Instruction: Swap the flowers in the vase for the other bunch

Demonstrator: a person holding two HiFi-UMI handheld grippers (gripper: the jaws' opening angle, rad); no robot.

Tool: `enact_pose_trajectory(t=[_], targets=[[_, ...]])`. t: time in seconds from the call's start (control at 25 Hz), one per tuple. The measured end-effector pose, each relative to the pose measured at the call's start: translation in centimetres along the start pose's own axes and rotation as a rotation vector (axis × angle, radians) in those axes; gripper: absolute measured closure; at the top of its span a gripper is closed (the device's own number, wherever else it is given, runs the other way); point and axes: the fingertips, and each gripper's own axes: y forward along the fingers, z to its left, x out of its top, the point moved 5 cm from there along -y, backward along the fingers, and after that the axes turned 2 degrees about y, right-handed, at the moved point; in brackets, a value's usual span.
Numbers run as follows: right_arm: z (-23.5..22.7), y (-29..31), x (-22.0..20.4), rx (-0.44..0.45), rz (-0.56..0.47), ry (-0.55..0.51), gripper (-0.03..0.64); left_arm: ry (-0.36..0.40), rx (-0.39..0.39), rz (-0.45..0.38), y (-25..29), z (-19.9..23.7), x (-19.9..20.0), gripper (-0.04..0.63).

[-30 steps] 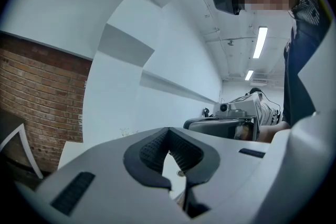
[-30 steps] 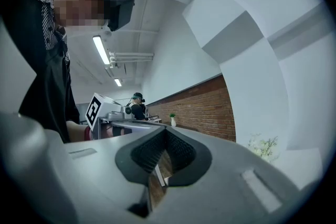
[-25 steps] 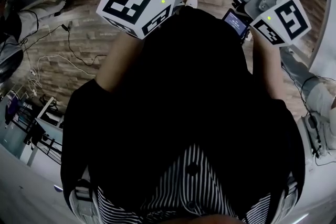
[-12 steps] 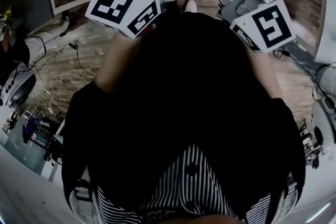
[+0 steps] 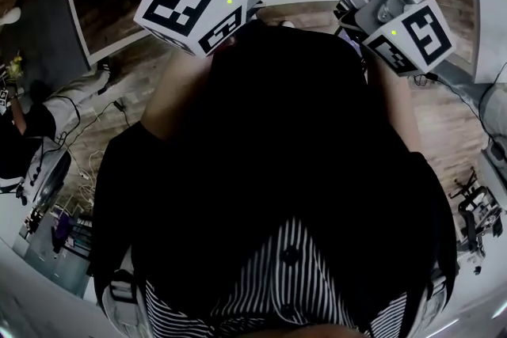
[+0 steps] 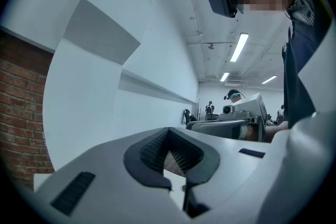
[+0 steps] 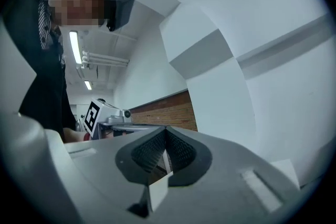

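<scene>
left gripper (image 6: 169,136) and right gripper (image 7: 166,134) point level, jaws closed, empty.

The vase and both flower bunches lie outside every view here.

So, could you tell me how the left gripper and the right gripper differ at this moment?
The left gripper faces a white wall, with brick only at its view's left edge; the right gripper has a brick band just above its jaws. The left gripper's marker cube bears a different black-and-white pattern from the right gripper's marker cube. Both have their jaws shut on nothing.
</scene>
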Motion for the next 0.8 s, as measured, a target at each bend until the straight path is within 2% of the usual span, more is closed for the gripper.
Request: enact_pose_trajectory(t=[0.16, 0.32, 0.48, 0.6, 0.8], targets=[[-1.5, 3.1, 1.7, -0.021, 0.019, 0.022, 0.615, 0.004, -0.024, -0.010, -1.4, 4.4, 1.7, 0.595], [-2.4, 6.5, 1.9, -0.063, 0.003, 0.051, 0.615, -0.041, -0.042, -0.009, -3.7, 8.4, 0.7, 0.595], [-1.8, 7.9, 2.6, -0.099, 0.018, 0.048, 0.615, -0.053, -0.074, 0.010, -3.9, 9.1, 0.2, 0.595], [-1.1, 9.3, 1.7, -0.129, 0.073, 0.021, 0.615, -0.066, -0.077, -0.019, -4.5, 10.0, 0.6, 0.595], [-1.6, 9.3, 0.6, -0.154, 0.092, 0.057, 0.615, -0.074, -0.088, -0.029, -4.3, 10.9, 0.9, 0.595]])
